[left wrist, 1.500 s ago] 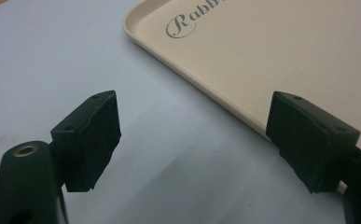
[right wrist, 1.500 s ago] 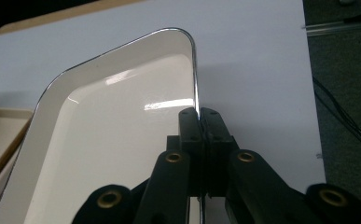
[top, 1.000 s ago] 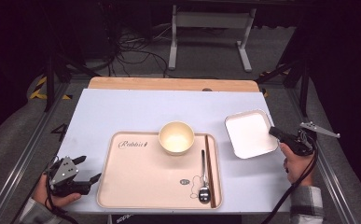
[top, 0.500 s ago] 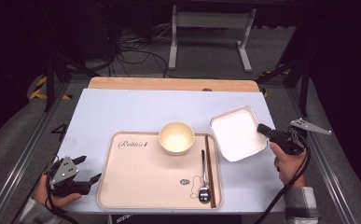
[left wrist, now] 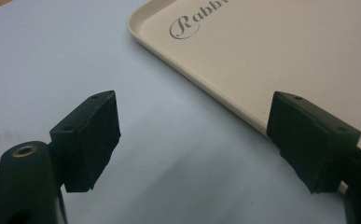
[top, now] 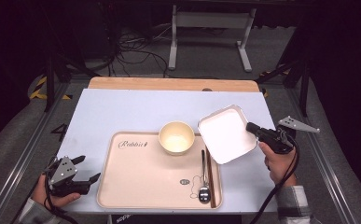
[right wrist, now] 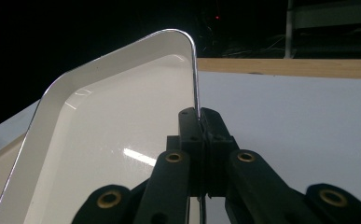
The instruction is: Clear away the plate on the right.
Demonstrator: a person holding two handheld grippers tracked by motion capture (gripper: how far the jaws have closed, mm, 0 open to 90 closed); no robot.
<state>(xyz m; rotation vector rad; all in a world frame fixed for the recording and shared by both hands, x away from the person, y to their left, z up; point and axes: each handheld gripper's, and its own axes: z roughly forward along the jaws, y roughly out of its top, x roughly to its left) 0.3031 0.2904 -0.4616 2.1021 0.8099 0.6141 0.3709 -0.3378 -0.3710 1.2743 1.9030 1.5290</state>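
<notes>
Right gripper clamped tight on the rim of the white square plate — plate held tilted (one edge raised), overhanging the right end of the beige tray, just right of the yellow bowl. Left gripper rests on the table by the tray's left edge — jaws spread wide, nothing between them.

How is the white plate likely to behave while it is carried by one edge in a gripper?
The white plate looks stiff: pinched at its rim by the right gripper, it shows no sag. Its glossy surface suggests it may slip or pivot in so narrow a grip. It is probably fairly light, since one edge hold carries it tilted above the tray.
</notes>
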